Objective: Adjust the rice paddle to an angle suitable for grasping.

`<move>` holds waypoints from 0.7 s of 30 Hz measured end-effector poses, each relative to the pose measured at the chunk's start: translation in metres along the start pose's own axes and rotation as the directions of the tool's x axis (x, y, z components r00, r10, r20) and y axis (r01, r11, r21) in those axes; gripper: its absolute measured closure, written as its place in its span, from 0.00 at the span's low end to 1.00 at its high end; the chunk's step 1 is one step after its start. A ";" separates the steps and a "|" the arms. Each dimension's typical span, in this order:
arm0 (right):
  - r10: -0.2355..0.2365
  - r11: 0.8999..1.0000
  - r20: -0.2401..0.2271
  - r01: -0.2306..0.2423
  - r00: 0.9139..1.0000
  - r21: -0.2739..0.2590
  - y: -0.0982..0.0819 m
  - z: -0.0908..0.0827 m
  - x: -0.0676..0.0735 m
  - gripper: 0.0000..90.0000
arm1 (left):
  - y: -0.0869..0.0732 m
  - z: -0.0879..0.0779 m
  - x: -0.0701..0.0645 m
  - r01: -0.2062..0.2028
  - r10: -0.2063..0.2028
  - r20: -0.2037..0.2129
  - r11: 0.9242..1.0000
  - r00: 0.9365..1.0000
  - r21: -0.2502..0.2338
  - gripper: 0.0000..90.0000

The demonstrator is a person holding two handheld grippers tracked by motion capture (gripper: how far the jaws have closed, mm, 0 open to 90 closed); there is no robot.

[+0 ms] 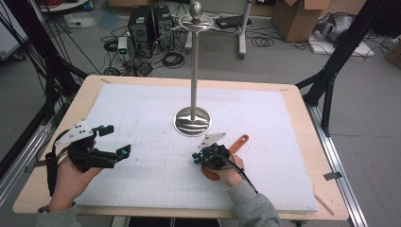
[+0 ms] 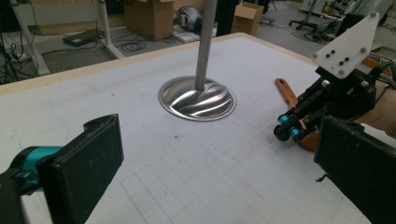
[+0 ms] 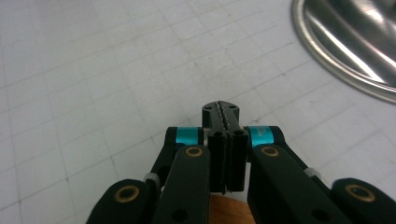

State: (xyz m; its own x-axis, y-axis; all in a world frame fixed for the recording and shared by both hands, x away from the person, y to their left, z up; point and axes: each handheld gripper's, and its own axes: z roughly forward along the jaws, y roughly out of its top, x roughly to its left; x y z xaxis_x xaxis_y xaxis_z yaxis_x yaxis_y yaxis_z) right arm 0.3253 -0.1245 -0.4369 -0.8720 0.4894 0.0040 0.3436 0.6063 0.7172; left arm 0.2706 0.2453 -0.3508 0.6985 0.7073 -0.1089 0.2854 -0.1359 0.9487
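Now | right tongs (image 1: 195, 158) closed, empty | wooden spatula (image 1: 238, 143) beneath hand

A light wooden table (image 1: 302, 101) was covered by a white gridded foam sheet (image 1: 142, 113). On the sheet, a polished metal stand with a round base (image 1: 192, 120) was set, with an orange wooden-handled utensil (image 1: 239, 142) laid nearby.

left gripper (image 1: 116, 140): black body, teal pivot caps, pale grey three-cornered plate, black cable
right gripper (image 3: 226, 112): black links, brass-ringed pivots, teal sleeves, ribbed pads
sleeves (image 1: 255, 208): grey
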 end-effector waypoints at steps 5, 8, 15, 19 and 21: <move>-0.004 1.000 -0.001 0.004 1.000 0.024 0.001 0.003 0.002 1.00 | 0.000 -0.001 0.000 0.000 0.000 -0.002 1.000 1.000 0.001 0.02; -0.008 0.999 0.002 0.008 1.000 0.036 -0.001 0.001 0.002 1.00 | 0.000 0.001 0.000 0.000 0.000 0.002 1.000 1.000 0.000 0.02; 0.002 1.000 -0.010 -0.002 1.000 0.008 -0.017 -0.011 0.004 1.00 | 0.003 0.008 0.000 0.000 0.000 0.021 1.000 1.000 -0.003 0.02; 0.027 1.000 -0.010 -0.027 1.000 -0.009 -0.031 -0.024 0.003 1.00 | 0.004 0.014 -0.001 0.000 0.000 0.033 1.000 0.999 0.005 0.02; 0.022 1.000 -0.006 -0.022 1.000 -0.002 -0.036 -0.030 0.005 1.00 | 0.005 0.017 -0.002 -0.006 0.006 0.038 1.000 0.999 0.008 0.02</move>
State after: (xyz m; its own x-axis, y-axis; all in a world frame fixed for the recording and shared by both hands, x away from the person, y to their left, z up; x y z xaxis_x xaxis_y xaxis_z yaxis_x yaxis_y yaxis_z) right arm 0.2983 -0.1632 -0.4421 -0.8663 0.4990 0.0244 0.3623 0.5938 0.7184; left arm 0.2814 0.2317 -0.3510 0.7247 0.6794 -0.1147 0.2867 -0.1460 0.9468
